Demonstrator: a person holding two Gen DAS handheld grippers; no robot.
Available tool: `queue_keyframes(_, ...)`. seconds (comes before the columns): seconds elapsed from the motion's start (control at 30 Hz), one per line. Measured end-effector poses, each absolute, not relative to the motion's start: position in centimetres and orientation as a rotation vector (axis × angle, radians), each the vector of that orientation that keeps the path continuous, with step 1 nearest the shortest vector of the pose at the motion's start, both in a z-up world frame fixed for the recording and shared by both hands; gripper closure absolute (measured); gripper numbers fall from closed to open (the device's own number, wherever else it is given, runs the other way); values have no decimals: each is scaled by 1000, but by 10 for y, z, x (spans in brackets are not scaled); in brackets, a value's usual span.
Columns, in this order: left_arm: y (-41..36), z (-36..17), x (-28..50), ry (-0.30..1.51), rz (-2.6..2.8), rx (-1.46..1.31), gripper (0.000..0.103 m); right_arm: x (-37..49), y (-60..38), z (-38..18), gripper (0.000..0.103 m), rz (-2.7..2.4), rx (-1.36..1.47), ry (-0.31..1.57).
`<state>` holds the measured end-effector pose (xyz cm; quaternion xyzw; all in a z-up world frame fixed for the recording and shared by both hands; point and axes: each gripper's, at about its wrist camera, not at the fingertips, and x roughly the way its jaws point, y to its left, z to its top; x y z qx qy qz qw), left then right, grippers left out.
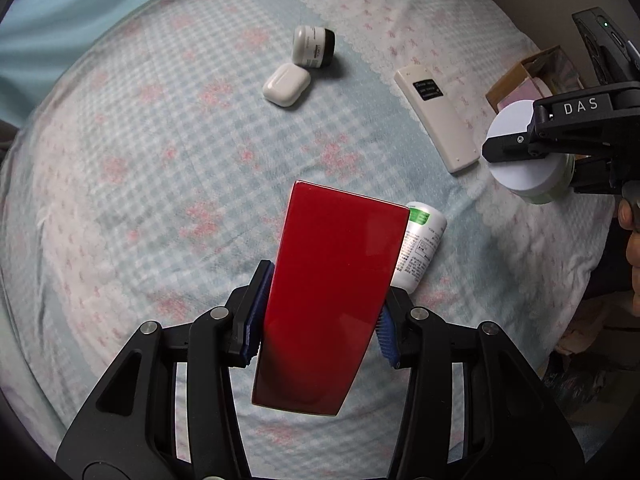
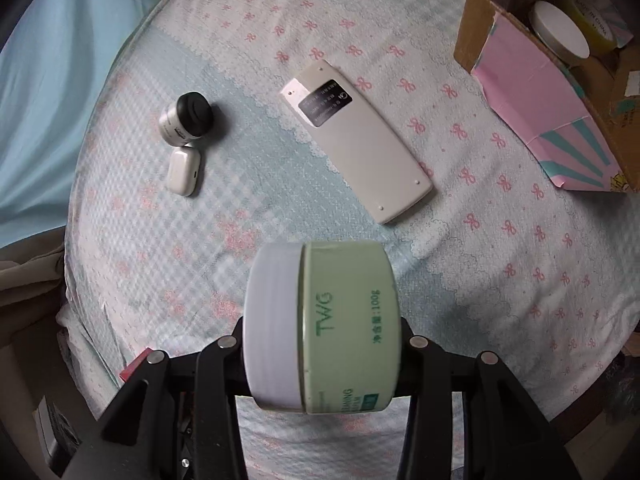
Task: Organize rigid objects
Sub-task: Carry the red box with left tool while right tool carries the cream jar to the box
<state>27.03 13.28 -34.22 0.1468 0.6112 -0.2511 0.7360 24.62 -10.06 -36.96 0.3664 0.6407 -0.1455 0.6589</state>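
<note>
My left gripper (image 1: pixel 320 320) is shut on a glossy red box (image 1: pixel 328 300), held above the bed. My right gripper (image 2: pixel 322 344) is shut on a pale green jar with a white lid (image 2: pixel 324 328); the jar also shows in the left wrist view (image 1: pixel 520 160) at the right. On the bedspread lie a white remote (image 2: pixel 360 140), a white earbud case (image 2: pixel 184 170) and a small white jar with a black cap (image 2: pixel 186 118). A white bottle with a green label (image 1: pixel 420 248) lies partly hidden behind the red box.
An open cardboard box with a pink flap (image 2: pixel 560 120) sits at the right edge of the bed and holds a white-lidded jar (image 2: pixel 560 34). A blue sheet (image 2: pixel 48 80) lies to the left. The bed edge runs along the right and bottom.
</note>
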Motion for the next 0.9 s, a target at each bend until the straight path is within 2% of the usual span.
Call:
queue_keyframes(0.33,86,-254,236,1206,-614,260,61,204,-131,-237,64,-74,560,1270)
queue_keyframes(0.5,45,-220,212,1166,-641,221,61,176,-169,-193,64,-43,538,1211)
queue_keyframes(0.67,-11,-194,187,1117,-642,208,61,159,-217,-177,63,-6,514,1191)
queue_keyframes(0.9,-104,-184,170,1109,-608,146,61,148,-303,-178,64,50,455,1207)
